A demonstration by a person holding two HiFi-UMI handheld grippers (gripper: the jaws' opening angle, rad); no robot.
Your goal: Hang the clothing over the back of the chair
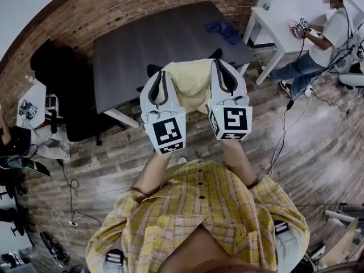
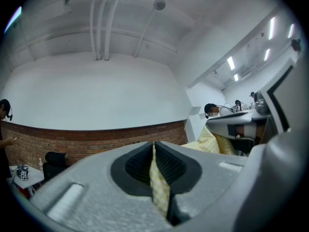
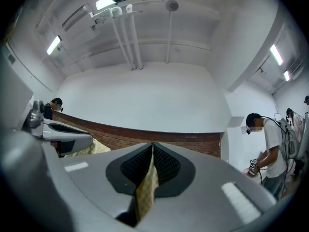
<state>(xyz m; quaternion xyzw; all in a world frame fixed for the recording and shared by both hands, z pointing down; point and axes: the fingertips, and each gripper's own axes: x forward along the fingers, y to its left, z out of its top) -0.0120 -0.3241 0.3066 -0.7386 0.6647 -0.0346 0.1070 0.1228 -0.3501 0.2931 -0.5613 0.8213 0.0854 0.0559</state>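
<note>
The soft, yellow checked clothing hangs in the air, its top edge stretched side to side between both grippers; the left gripper pinches one end in ribbed black pads; the right gripper pinches the other; a black chair shows behind it, by a flat dark table.

Left forearm and right forearm extended side by side, left gripper and right gripper seemingly level, each clamped on yellow cloth
</note>
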